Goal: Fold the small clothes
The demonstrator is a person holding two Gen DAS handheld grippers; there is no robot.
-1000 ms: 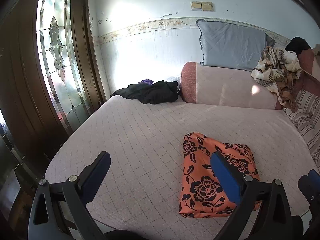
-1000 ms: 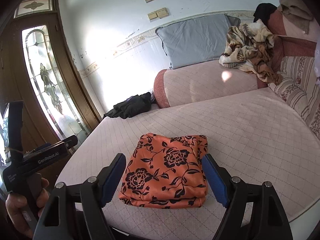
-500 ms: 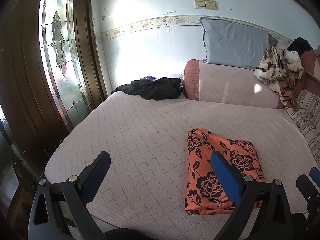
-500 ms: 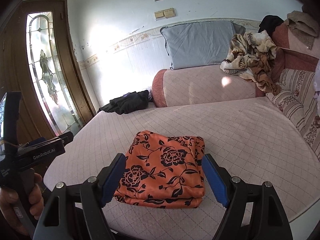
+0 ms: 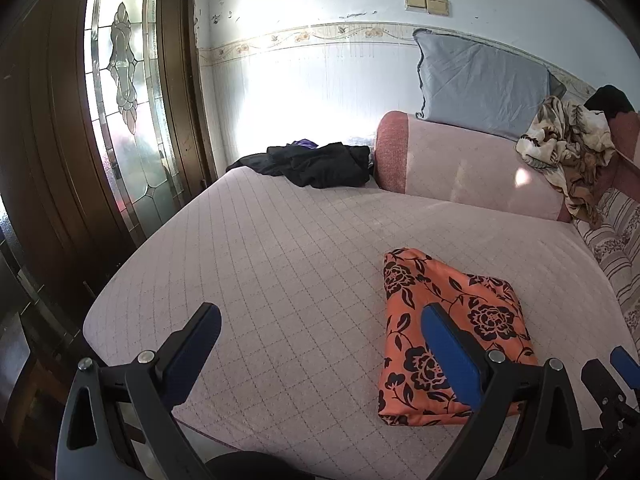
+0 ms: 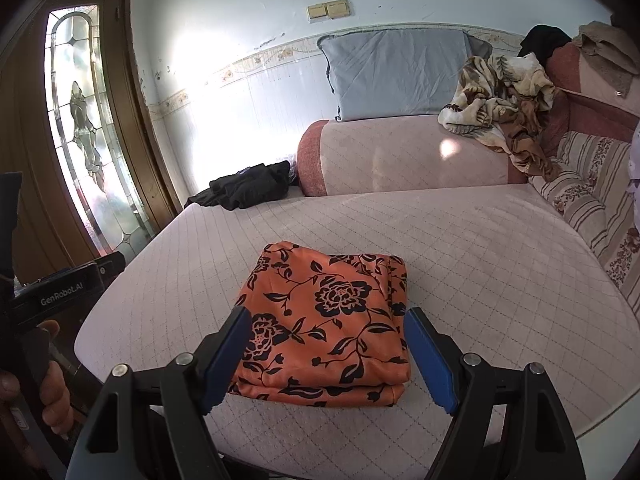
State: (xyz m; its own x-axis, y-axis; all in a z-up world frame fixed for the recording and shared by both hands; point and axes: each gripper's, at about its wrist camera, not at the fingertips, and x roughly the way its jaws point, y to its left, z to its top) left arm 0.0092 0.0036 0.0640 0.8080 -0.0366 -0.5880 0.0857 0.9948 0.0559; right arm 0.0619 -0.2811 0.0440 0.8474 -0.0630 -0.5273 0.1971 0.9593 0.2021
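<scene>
Orange black-flowered cloth [image 6: 324, 320] lies folded in a neat rectangle on the pink quilted bed [image 5: 280, 264].
Left gripper [image 5: 320, 344] and right gripper [image 6: 328, 356] gape empty; crumpled black garment [image 5: 316, 164] looks unfolded.

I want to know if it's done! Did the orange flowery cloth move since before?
No. The orange flowery cloth lies on the same quilted squares of the bed; only the cameras shifted.

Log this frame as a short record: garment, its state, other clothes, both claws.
garment: orange floral cloth, near bed front edge
state: folded into a flat rectangle
other clothes: black pile at far corner; patterned heap on bolster
left claw: open, empty
right claw: open, empty, cloth just beyond the tips
</scene>
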